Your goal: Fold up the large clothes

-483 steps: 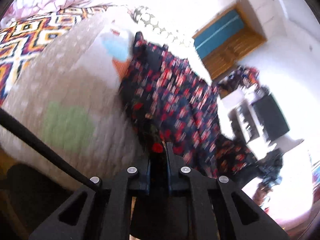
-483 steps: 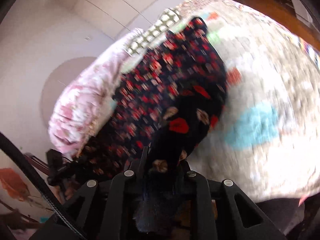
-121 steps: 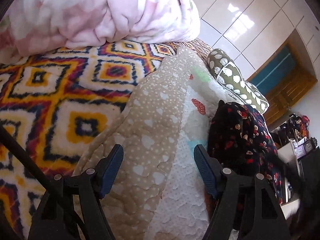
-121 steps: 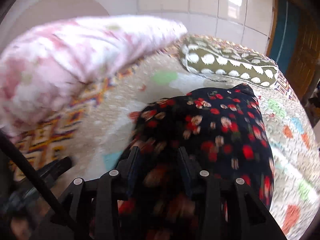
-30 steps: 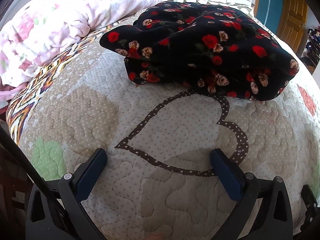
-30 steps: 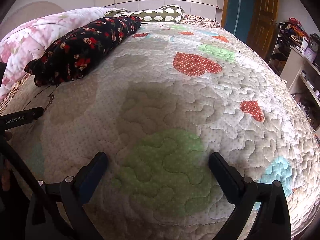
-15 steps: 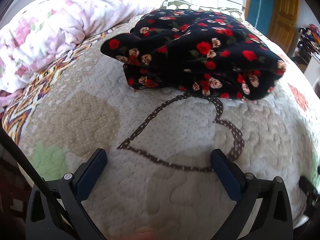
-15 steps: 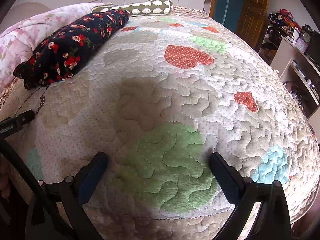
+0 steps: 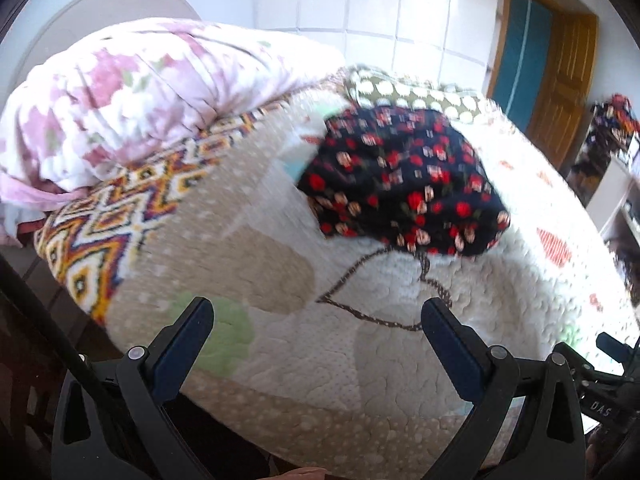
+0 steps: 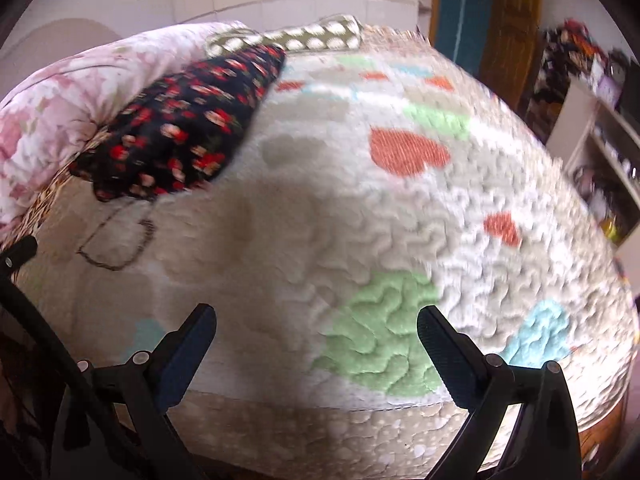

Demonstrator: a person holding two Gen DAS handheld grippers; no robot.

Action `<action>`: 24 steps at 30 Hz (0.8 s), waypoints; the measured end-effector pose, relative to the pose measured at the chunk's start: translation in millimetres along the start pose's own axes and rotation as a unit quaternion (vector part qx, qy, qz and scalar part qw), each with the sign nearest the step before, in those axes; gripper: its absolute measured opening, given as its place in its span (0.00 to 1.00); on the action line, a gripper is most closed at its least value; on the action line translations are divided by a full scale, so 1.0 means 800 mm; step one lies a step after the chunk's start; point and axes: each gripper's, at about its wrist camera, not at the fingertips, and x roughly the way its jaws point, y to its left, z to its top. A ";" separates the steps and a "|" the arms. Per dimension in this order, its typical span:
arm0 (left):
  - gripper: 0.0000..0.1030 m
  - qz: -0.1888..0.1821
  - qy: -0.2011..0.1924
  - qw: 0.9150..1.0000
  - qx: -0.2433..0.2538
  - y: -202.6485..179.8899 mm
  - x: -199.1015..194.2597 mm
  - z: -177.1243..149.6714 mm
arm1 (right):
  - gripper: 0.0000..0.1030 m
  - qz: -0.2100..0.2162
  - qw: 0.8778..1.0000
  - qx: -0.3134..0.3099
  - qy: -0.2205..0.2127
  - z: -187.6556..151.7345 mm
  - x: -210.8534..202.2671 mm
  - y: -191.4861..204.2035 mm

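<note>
Dress [image 9: 404,184] folded on quilt [image 9: 280,344], beside duvet [image 9: 132,92] and pillow [image 9: 420,94]. Left gripper [image 9: 318,320] and right gripper [image 10: 316,326] both spread, empty, over quilt's near edge.

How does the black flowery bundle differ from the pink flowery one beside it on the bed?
The black floral garment is dark with red roses; the pink floral duvet is pale and blotchy. The garment is a smaller, flatter folded bundle; the duvet is a bulkier roll. Both lie on the bed, untouched by either gripper.
</note>
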 end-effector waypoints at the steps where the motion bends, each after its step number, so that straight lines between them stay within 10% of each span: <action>1: 1.00 0.004 -0.006 1.000 -0.001 0.002 -0.007 0.000 | 1.00 -0.003 1.000 -0.005 -0.008 0.001 -0.007 0.006; 24: 1.00 0.009 0.040 0.998 0.042 -0.028 -0.015 -0.025 | 1.00 -0.012 0.999 -0.018 -0.030 -0.014 -0.031 0.033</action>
